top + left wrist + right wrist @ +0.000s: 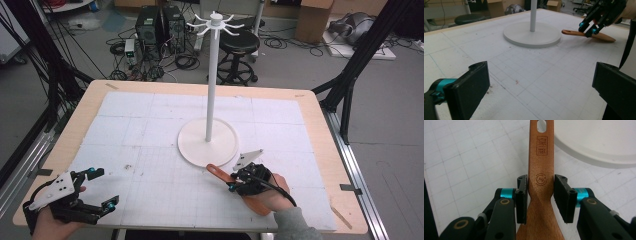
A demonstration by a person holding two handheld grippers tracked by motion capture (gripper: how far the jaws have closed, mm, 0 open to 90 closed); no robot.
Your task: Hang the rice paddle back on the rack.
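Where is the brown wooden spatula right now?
In the high view the brown wooden spatula lies on the white gridded mat, just below the white round stand base, between the right gripper jaws.

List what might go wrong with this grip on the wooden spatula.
1. The right gripper clamps the wooden spatula by its thin edges at the neck, so it may twist or slip once lifted.
2. The handle end lies close to the white stand's base; a careless lift or swing could knock it against the pole.
3. The hanging hole is small, and the hooks sit high.
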